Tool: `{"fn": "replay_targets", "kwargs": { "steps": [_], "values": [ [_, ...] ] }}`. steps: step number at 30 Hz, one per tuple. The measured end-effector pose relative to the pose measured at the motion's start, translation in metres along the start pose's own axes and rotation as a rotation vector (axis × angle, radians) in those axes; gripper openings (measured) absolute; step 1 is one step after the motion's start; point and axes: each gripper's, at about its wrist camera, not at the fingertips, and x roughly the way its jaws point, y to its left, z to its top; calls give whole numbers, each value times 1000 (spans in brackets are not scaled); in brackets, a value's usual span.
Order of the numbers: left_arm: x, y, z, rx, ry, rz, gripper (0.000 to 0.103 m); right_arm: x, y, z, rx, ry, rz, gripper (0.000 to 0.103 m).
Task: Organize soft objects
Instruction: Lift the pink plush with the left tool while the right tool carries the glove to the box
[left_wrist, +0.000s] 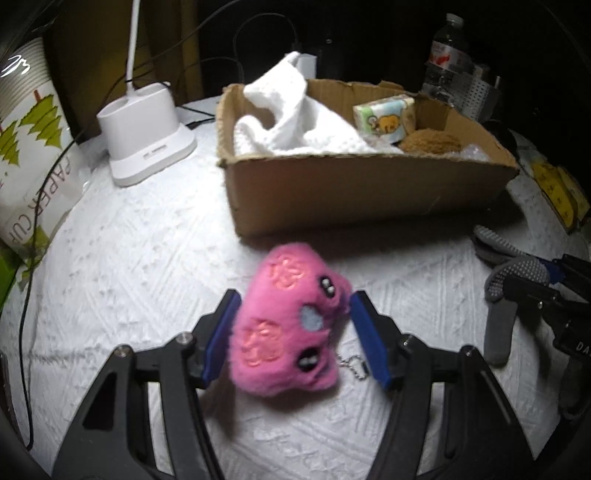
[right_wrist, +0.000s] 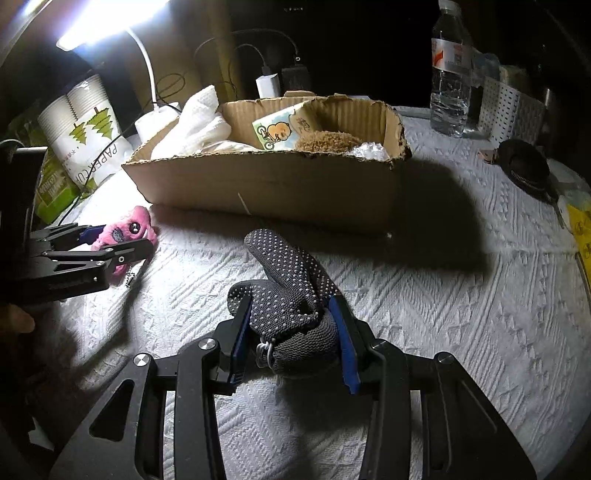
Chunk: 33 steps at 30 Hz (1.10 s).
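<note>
My left gripper is shut on a pink plush toy with a bead chain, just above the white cloth. It also shows in the right wrist view. My right gripper is shut on a grey dotted sock, low over the cloth; the sock shows at the right edge of the left wrist view. The cardboard box stands behind both and holds a white towel, a tissue pack and a brown plush.
A white lamp base and a paper cup sleeve stand at the left. A water bottle, a white perforated basket and a black pouch are at the right. Cables run behind the box.
</note>
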Motion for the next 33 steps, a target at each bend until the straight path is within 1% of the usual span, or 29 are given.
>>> {"fn": "replay_targets", "kwargs": {
  "steps": [1, 4, 7, 8, 11, 20, 28, 33],
  "values": [
    [0, -1, 0, 5, -3, 1, 62, -1, 0, 0, 0, -1, 0, 43],
    [-3, -2, -2, 12, -11, 4, 50, -3, 1, 0, -1, -5, -2, 43],
    [-9, 0, -5, 4, -13, -20, 42, -7, 1, -1, -1, -13, -4, 43],
    [-12, 0, -6, 3, -15, -28, 42, -9, 2, -1, -2, -16, -5, 43],
    [-22, -3, -9, -3, -21, -54, 41, -16, 3, -1, -5, -29, -5, 43],
    [-55, -14, -14, -5, -66, -97, 40, -37, 4, 1, -18, -69, -9, 43],
    [-76, -23, -3, -16, -106, -136, 40, -52, 0, 10, -24, -102, -14, 43],
    [-83, -31, 7, -5, -128, -146, 40, -61, -3, 19, -35, -130, -17, 43]
  ]
}}
